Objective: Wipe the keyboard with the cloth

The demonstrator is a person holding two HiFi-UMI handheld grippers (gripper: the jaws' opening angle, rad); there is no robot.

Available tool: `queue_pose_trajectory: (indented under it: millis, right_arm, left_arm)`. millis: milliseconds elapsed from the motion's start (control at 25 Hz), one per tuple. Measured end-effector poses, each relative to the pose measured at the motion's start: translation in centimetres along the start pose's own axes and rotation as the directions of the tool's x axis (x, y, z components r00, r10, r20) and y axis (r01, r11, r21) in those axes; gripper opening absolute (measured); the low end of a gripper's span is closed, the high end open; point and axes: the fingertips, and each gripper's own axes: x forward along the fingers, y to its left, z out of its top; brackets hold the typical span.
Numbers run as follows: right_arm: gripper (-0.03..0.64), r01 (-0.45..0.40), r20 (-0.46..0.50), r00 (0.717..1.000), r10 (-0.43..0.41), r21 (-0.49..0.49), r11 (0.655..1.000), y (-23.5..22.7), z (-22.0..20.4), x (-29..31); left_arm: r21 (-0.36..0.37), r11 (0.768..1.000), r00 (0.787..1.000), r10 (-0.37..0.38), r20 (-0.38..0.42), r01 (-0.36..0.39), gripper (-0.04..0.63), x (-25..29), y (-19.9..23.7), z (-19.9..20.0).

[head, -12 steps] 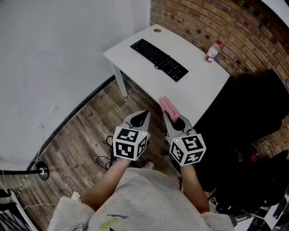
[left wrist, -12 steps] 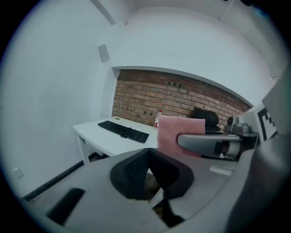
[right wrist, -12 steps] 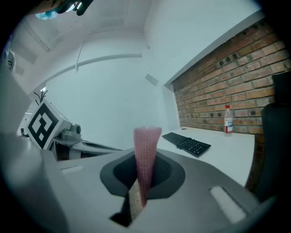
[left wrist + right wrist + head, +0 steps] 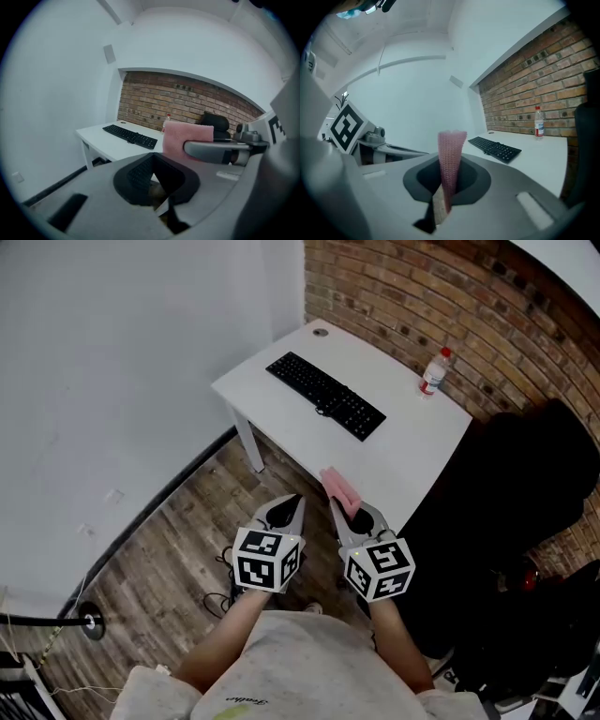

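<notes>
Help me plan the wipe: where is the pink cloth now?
In the head view, the pink cloth is pinched in the right tool, by the white desk's near edge, short of the black keyboard.

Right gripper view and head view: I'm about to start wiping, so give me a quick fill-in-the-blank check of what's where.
1. The right gripper is shut on a ____ cloth.
2. The left gripper has its jaws together and holds ____.
3. The keyboard lying on the white table is ____ in colour.
4. The plastic bottle stands on the table close to the ____ wall.

Missing words: pink; nothing; black; brick.
</notes>
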Motion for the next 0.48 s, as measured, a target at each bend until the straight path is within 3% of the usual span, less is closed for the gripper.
queue_pose_trajectory:
  millis: [480]
  right_arm:
    - [0.023, 0.023, -0.046, 0.999, -0.022, 0.011, 1.000, -0.4, 0.7, 8.0]
  left_arm:
    - [-0.028, 0.998, 0.998, -0.062, -0.013, 0.062, -0.011, 3.9, 6.9, 2.4]
